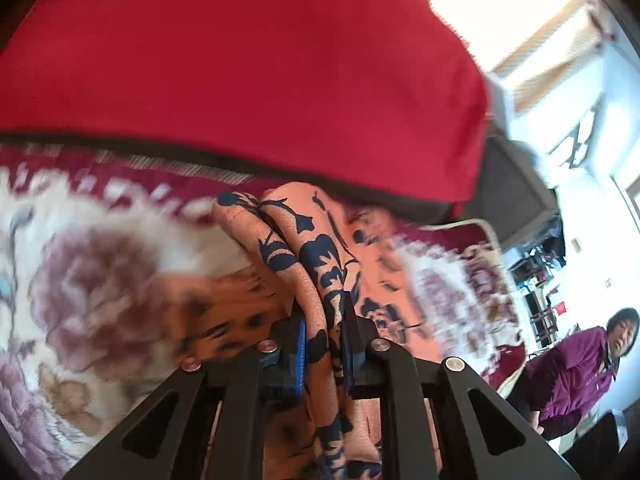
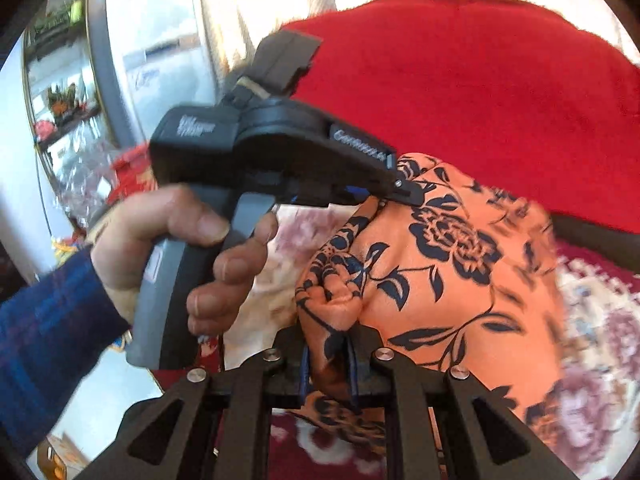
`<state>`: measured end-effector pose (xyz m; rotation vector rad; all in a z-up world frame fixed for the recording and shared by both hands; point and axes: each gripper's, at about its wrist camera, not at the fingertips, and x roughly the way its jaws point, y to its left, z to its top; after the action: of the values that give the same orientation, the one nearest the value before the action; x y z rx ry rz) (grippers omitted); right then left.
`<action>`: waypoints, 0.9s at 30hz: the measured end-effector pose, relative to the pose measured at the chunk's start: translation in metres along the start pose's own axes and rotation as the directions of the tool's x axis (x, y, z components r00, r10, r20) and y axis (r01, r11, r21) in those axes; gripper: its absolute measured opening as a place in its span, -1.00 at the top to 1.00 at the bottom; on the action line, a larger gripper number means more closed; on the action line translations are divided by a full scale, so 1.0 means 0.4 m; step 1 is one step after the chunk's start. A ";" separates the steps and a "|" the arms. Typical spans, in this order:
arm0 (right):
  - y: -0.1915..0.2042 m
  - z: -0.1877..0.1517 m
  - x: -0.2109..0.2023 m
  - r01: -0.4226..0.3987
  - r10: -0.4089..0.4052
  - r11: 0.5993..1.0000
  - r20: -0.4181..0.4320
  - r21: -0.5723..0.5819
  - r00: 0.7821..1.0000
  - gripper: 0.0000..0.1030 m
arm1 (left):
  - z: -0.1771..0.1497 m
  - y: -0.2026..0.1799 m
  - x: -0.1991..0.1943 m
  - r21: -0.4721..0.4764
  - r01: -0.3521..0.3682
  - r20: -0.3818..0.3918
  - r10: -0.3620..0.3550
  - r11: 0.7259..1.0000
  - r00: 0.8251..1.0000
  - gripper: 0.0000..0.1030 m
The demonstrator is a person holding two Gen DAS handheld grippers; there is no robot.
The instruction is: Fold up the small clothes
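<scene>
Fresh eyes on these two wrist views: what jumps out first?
The orange garment with dark blue flowers fills the middle, bunched up and pinched at both ends: the right gripper and the left gripper are each shut on a fold of it. Behind it a big red cushion spans the top, and a hand holding the other gripper's grey handle sits at left in the right wrist view.

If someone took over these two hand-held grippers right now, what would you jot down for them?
Left hand-held gripper: shut on a bunched edge of the orange floral garment.
Right hand-held gripper: shut on another bunch of the same garment.
The garment hangs between both over the flowered blanket, in front of a red cushion.
Done: both grips taken.
Left: no neat fold visible yet; lay it flat and fold.
</scene>
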<state>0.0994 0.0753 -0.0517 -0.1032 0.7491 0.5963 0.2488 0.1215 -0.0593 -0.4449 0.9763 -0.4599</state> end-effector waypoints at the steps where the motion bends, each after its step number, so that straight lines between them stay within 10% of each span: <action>1: 0.009 -0.009 0.027 0.000 0.000 1.000 -0.024 -0.001 1.000 0.72 | -0.013 0.040 0.021 -0.024 -0.020 -0.027 0.019 0.999 0.999 0.71; 15: 0.055 -0.109 0.097 -0.024 0.027 1.000 -0.146 0.020 0.989 0.72 | -0.093 0.149 0.034 -0.098 -0.029 -0.048 0.024 0.995 0.999 0.69; 19: 0.060 -0.151 0.112 -0.028 0.025 0.999 -0.147 -0.017 0.989 0.67 | -0.099 0.166 0.019 -0.165 -0.104 -0.039 0.099 0.981 0.994 -0.04; 27: 0.132 -0.259 0.006 -0.123 0.120 0.992 -0.109 -0.027 0.987 -0.33 | -0.179 0.041 -0.128 -0.060 -0.089 0.071 0.093 0.994 0.993 -0.03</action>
<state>0.0087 0.0897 -0.1232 -0.1218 0.8544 0.7237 0.1652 0.1525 -0.0683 -0.4635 0.9360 -0.3324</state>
